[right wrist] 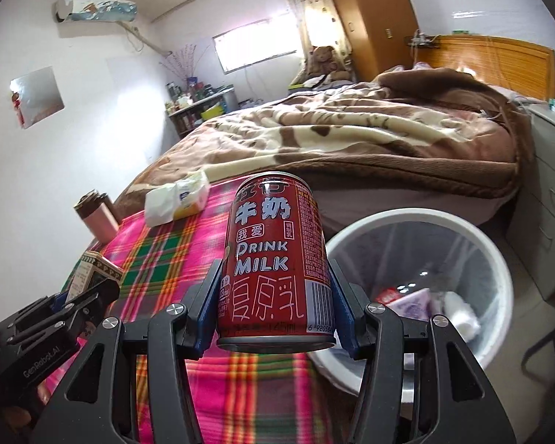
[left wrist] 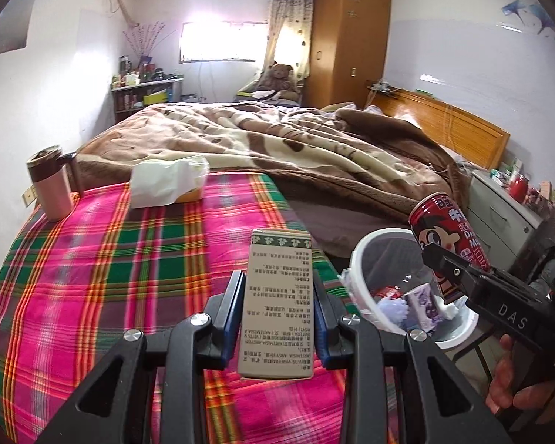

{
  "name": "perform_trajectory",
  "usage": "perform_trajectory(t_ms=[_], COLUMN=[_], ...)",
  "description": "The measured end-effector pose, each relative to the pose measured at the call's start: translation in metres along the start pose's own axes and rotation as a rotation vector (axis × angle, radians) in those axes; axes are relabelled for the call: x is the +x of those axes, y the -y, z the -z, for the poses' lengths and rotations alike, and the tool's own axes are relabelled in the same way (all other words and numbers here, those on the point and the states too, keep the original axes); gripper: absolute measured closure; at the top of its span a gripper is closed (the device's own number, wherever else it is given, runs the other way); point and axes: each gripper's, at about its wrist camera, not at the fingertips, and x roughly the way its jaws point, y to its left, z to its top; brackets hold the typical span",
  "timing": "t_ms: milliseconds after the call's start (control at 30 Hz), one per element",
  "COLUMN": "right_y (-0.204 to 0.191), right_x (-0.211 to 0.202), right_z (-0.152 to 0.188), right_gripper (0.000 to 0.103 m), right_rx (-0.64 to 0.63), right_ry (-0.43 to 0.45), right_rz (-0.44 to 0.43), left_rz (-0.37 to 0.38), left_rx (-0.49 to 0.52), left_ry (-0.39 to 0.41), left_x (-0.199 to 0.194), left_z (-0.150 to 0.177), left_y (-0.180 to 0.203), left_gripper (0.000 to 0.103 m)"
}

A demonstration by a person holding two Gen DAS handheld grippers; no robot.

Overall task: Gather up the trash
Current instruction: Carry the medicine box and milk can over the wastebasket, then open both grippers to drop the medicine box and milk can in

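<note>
You are mid-carry, both loads lifted off the plaid bed cover [left wrist: 92, 277]. Your left tongs [left wrist: 279, 314] pinch a beige printed carton [left wrist: 279, 296]; your right tongs [right wrist: 275, 296] clamp a red milk can [right wrist: 277, 255] upright. The white waste bin [right wrist: 492, 259] sits just right of the right tongs and below them, beside the bed. Next, I judge, you swing each load over its rim and spread the tongs, the can first since it is nearer. The bin already holds wrappers, a purple pack and white crumpled paper. A tissue pack [left wrist: 166, 181] and a pink mug [left wrist: 51, 188] lie beyond the left tongs.
</note>
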Motion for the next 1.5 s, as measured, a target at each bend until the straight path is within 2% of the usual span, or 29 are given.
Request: perform_trajectory(t_ms=[433, 733, 1033, 1100, 1133, 1167, 1300, 1367, 1500], right_y=[0.058, 0.086, 0.102, 0.103, 0.103, 0.104, 0.109, 0.110, 0.109], right_x=[-0.020, -0.013, -0.004, -0.002, -0.001, 0.000, 0.002, 0.002, -0.001], right_z=[0.000, 0.004, 0.007, 0.007, 0.007, 0.007, 0.009, 0.010, 0.006], right_gripper=[0.049, 0.049, 0.049, 0.049, 0.049, 0.049, 0.049, 0.048, 0.038], right_rx=[0.090, 0.117, 0.130, 0.126, 0.124, 0.124, 0.139, 0.147, 0.141], right_ry=[0.039, 0.001, -0.043, -0.055, -0.057, -0.058, -0.077, -0.075, -0.060], right_rz=[0.150, 0.232, 0.246, 0.246, 0.250, 0.254, 0.260, 0.262, 0.247], left_rz=[0.124, 0.179, 0.200, 0.196, 0.197, 0.204, 0.202, 0.204, 0.199], left_rx=[0.094, 0.138, 0.184, 0.188, 0.181, 0.172, 0.178, 0.173, 0.165], left_ry=[-0.026, -0.067, -0.115, -0.119, -0.121, -0.124, -0.122, -0.125, -0.120], left_x=[0.029, 0.055, 0.076, 0.080, 0.081, 0.082, 0.082, 0.081, 0.078], left_z=[-0.009, -0.013, -0.012, -0.011, -0.011, -0.011, -0.011, -0.011, -0.011], left_y=[0.068, 0.107, 0.137, 0.140, 0.141, 0.140, 0.141, 0.140, 0.138], left_gripper=[0.069, 0.069, 0.068, 0.060, 0.049, 0.042, 0.039, 0.034, 0.029])
